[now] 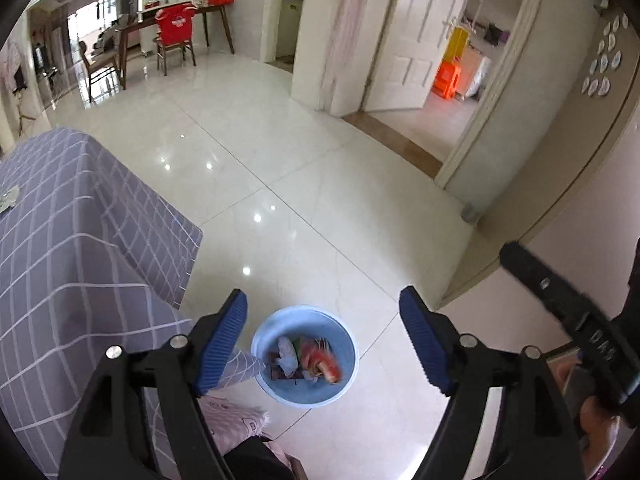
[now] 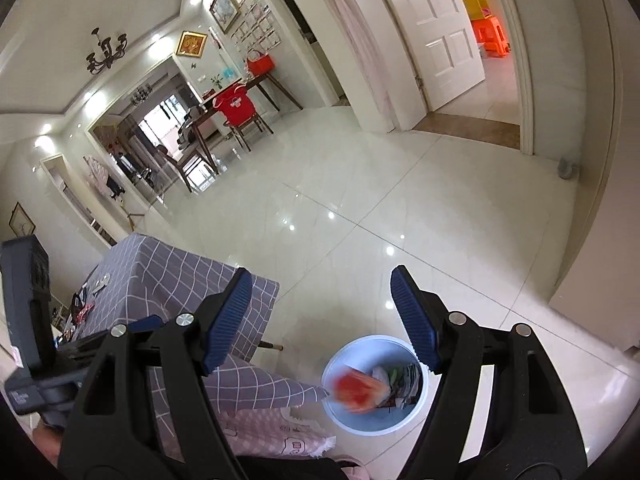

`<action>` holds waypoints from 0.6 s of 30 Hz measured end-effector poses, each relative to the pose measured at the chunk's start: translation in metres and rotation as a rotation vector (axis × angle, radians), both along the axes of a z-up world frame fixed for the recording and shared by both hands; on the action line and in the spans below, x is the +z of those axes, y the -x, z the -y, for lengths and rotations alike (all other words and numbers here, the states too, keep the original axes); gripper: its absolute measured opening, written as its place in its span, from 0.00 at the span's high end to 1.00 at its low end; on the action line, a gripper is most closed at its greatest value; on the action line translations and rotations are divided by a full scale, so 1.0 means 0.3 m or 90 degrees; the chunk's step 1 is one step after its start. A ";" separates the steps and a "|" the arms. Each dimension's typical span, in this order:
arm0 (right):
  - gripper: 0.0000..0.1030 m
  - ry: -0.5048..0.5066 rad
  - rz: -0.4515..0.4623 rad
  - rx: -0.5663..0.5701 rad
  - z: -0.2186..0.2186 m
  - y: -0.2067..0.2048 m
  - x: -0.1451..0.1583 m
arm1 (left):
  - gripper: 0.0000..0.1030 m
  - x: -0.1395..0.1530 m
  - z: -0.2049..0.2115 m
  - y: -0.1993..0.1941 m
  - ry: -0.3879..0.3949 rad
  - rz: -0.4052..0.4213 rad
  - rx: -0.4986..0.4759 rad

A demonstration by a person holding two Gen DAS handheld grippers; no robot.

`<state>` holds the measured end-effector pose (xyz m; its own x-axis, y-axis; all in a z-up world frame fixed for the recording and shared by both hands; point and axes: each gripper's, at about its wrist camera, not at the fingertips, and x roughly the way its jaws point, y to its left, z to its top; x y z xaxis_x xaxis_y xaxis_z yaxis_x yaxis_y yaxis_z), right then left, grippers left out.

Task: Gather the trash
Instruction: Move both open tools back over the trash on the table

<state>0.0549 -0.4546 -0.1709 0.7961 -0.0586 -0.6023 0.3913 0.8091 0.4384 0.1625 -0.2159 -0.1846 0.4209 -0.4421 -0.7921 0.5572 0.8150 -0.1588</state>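
I hold both grippers spread and empty, left gripper [image 1: 323,312] and right gripper [image 2: 321,300], high over the blue bin [image 2: 340,368] on the floor beside the checked table [image 1: 80,216]. A blurred red wrapper [image 2: 354,394] sits at the bin's mouth, apparently dropping in among the other trash [image 1: 292,354].

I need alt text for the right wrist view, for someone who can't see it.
The open right gripper hovers over a blue bin on the white tile floor, with a blurred red wrapper on the trash inside. A table with a grey checked cloth stands to the left, with small items still on it.
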 end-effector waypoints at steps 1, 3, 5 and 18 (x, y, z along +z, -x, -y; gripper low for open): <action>0.31 -0.003 -0.002 0.005 -0.006 -0.005 0.001 | 0.25 0.011 -0.017 0.001 0.002 0.003 0.006; 0.31 -0.004 -0.004 0.025 -0.041 -0.025 0.005 | 0.25 0.041 -0.059 0.002 0.012 0.009 0.018; 0.31 0.001 -0.002 0.050 -0.088 -0.049 0.020 | 0.25 0.072 -0.113 0.002 0.021 0.022 0.035; 0.31 0.045 0.037 0.268 -0.623 -0.319 0.190 | 0.26 0.219 -0.757 -0.108 0.014 0.095 0.256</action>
